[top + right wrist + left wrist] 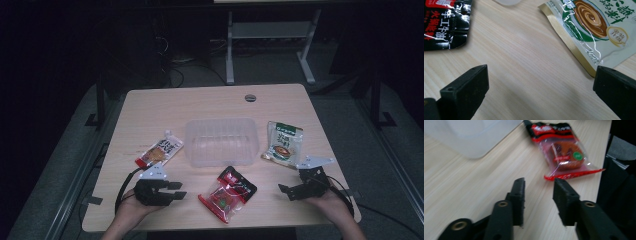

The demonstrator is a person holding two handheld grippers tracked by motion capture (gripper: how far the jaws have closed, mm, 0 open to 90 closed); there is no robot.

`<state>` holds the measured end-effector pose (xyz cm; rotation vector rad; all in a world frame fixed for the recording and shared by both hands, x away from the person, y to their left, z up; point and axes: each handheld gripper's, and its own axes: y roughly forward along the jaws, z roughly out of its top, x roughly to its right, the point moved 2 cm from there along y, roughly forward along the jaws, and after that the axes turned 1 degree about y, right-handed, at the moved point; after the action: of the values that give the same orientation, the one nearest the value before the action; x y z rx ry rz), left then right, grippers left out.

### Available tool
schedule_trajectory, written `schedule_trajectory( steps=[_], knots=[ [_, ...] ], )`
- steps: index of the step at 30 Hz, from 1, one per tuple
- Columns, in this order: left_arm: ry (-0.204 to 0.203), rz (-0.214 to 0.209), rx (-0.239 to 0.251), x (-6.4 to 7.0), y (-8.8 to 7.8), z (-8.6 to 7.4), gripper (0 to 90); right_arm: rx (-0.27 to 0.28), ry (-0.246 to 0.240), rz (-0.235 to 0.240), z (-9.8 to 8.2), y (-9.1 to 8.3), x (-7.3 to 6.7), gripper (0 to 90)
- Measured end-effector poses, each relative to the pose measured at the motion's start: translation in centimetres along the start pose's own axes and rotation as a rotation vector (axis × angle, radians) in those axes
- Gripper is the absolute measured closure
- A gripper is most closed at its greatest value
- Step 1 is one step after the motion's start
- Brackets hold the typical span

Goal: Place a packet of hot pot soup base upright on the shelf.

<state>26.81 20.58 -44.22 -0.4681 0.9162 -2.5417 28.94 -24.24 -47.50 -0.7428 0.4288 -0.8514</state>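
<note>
A clear plastic container (221, 141) stands mid-table. Left of it lies an orange and white sachet (160, 150); right of it lies a green and white sauce packet (284, 142). In front of it rests a red and black packet (227, 194). My left gripper (180, 191) sits on the table left of the red packet, pointing at it, jaws apart and empty. In its own view, the left gripper (539, 182) faces the red packet (564, 152). My right gripper (286, 192) rests right of that packet. Wide open, the right gripper (541, 75) has the green packet (596, 25) ahead.
The wooden table's front edge (200, 226) runs just under both hands. The container's corner (474, 135) lies ahead and left of the left jaws. The red and black packet's end (444, 22) lies ahead and left of the right jaws. A cable grommet (250, 97) sits at the back.
</note>
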Motion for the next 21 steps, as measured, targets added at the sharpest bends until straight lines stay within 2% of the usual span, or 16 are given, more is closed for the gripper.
schedule_trajectory(
  steps=[4,5,6,7,9,14,17,21],
  knots=[
    [0.018,-0.03,0.01,0.6,0.5,0.8,77.6,-0.002,0.003,-0.003,-0.1,0.1,0.0,0.0],
    [0.025,-0.035,0.007,0.7,0.6,1.0,77.6,-0.002,0.003,-0.003,-0.1,0.1,0.0,0.0],
    [0.028,-0.044,0.008,0.8,0.7,1.2,83.6,-0.006,0.0,-0.002,-0.1,0.1,0.0,0.0],
    [0.032,-0.052,0.006,0.9,0.9,1.3,83.6,-0.006,0.0,-0.002,-0.1,0.1,0.0,0.0],
    [0.054,-0.072,-0.004,1.3,1.4,1.7,89.6,0.0,0.002,-0.004,-0.1,0.1,0.0,0.0],
    [0.084,-0.073,-0.015,1.9,2.3,2.3,89.9,-0.001,-0.001,-0.008,-0.1,0.2,0.0,0.0],
    [0.116,-0.089,-0.022,2.7,3.3,2.9,89.9,-0.003,0.0,-0.007,-0.1,0.2,0.0,0.0],
    [0.136,-0.106,-0.034,3.6,4.2,3.2,89.9,-0.005,0.003,-0.006,-0.1,0.1,0.0,0.0]
  ],
)
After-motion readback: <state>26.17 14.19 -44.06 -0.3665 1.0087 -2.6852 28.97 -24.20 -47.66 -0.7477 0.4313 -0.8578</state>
